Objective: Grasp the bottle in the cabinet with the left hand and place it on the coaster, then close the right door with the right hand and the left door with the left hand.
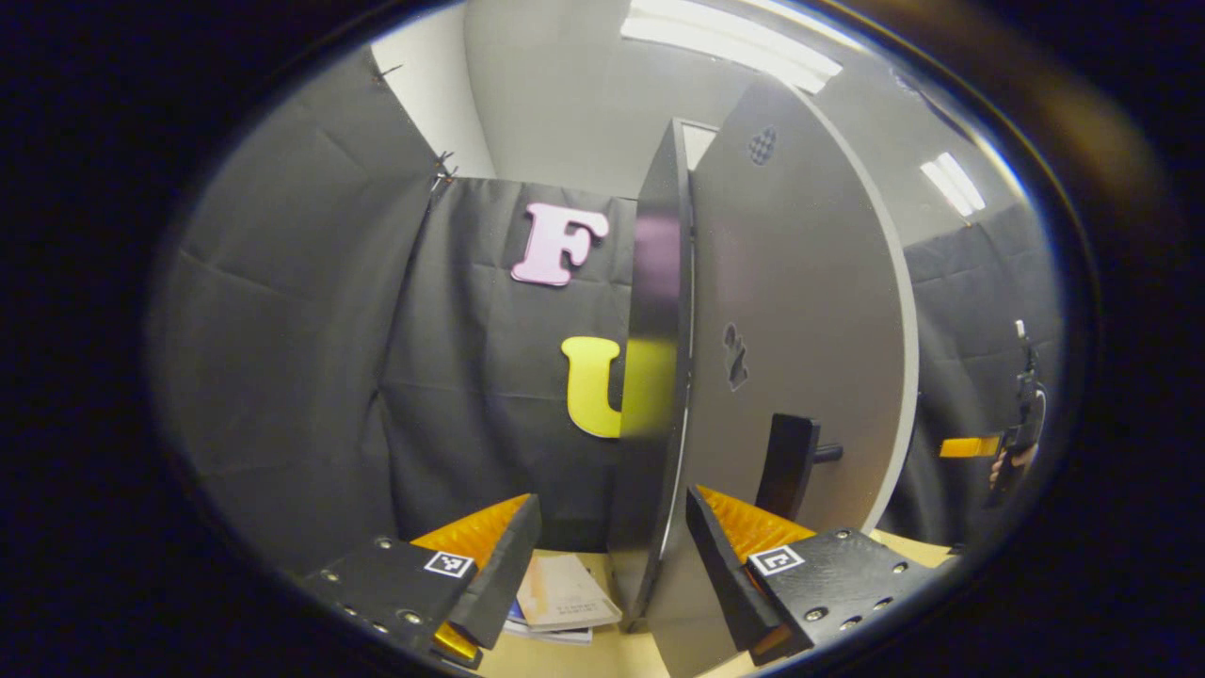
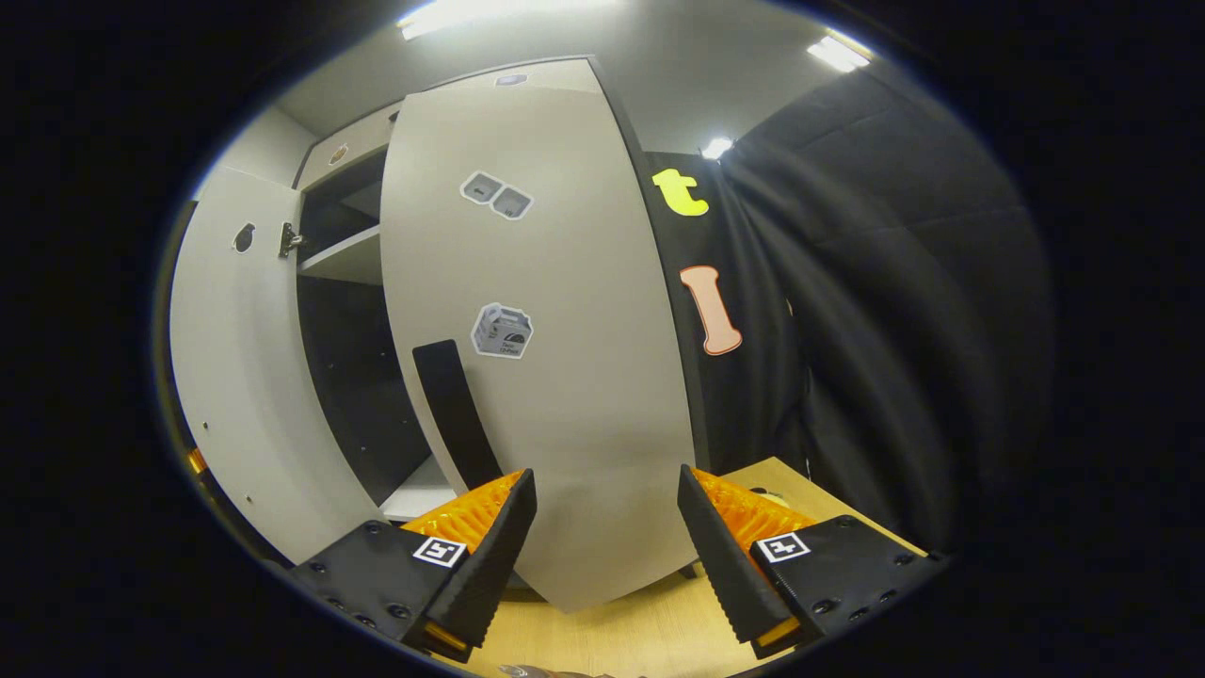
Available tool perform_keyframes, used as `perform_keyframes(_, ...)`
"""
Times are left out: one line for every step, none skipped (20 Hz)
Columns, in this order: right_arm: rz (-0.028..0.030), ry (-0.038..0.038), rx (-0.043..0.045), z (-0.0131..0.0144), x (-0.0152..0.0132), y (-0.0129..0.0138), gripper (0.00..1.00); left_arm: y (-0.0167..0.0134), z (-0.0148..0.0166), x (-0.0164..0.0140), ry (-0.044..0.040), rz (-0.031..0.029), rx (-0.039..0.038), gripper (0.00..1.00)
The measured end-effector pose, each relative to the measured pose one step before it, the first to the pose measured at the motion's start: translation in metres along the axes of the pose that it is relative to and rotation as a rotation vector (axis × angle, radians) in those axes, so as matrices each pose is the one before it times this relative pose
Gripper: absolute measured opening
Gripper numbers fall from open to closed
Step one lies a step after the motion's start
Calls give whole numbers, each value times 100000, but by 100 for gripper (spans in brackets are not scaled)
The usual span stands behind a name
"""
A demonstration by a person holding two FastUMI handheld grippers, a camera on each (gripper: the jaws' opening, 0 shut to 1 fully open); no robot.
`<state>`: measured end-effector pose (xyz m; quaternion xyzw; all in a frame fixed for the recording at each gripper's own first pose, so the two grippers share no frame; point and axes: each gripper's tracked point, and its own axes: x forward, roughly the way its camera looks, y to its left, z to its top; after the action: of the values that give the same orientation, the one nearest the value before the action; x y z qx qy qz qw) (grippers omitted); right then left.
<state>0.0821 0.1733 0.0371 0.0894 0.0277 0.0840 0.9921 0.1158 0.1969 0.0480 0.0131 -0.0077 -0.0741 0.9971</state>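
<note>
We see the left gripper (image 1: 612, 556) spread wide astride the edge of the left door (image 1: 800, 311), above the pale wooden tabletop (image 1: 602, 654) where booklets (image 1: 565, 593) lie. The right gripper (image 2: 607, 546), equally spread, faces the right door (image 2: 565, 377) and its black handle (image 2: 457, 414). Ceiling lights (image 1: 725, 42) glow overhead.

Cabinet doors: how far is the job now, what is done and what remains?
Bottle step: cannot be judged here. In hand: the right door is swung partway, with a dark gap to the cabinet left; the right tool is open before it. Left to do: shut it fully, then close the left door, which stands wide open; the left tool is open.
</note>
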Motion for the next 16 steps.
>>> perform_keyframes(-211,-87,-83,-90,-19,-303,96,-221,157,255,529,744,2490,97)
perform_keyframes(-310,-135,168,-193,-82,-391,96,-47,134,-129,502,629,1720,97)
perform_keyframes(-505,-44,136,-137,-64,-446,96,-61,54,-272,843,1053,1500,96)
perform_keyframes(-614,292,50,-253,222,-432,96,-99,172,-44,576,1076,1921,96)
perform_keyframes(-476,634,79,-283,207,-576,96,-107,188,-25,407,1003,1579,96)
perform_keyframes(-425,907,189,-391,118,-495,96,-278,-110,-18,688,554,106,90)
perform_keyframes(-154,1004,10,-299,254,-542,96,-311,-126,-69,427,258,-1095,96)
perform_keyframes(-38,504,-519,-163,256,-429,96,-335,-56,-83,194,393,-1038,96)
perform_keyframes(98,114,-649,-12,238,-437,96,-297,29,-120,241,481,-389,82)
perform_keyframes(513,-58,-677,-22,126,-261,96,-426,29,-106,191,550,194,89)
perform_keyframes(323,128,-671,1,316,-305,96,-499,119,-14,225,462,465,96)
perform_keyframes(450,236,-463,-147,263,-385,96,-688,110,86,176,273,184,96)
perform_keyframes(540,339,-134,3,356,-301,96,-716,-184,20,242,160,-219,96)
perform_keyframes(464,406,275,-205,240,-262,96,-771,15,-93,173,-99,-202,94)
perform_keyframes(641,254,583,5,200,-264,96,-847,125,17,203,-270,-47,92)
perform_keyframes(486,97,593,18,291,-321,96,-953,153,77,66,-301,29,89)
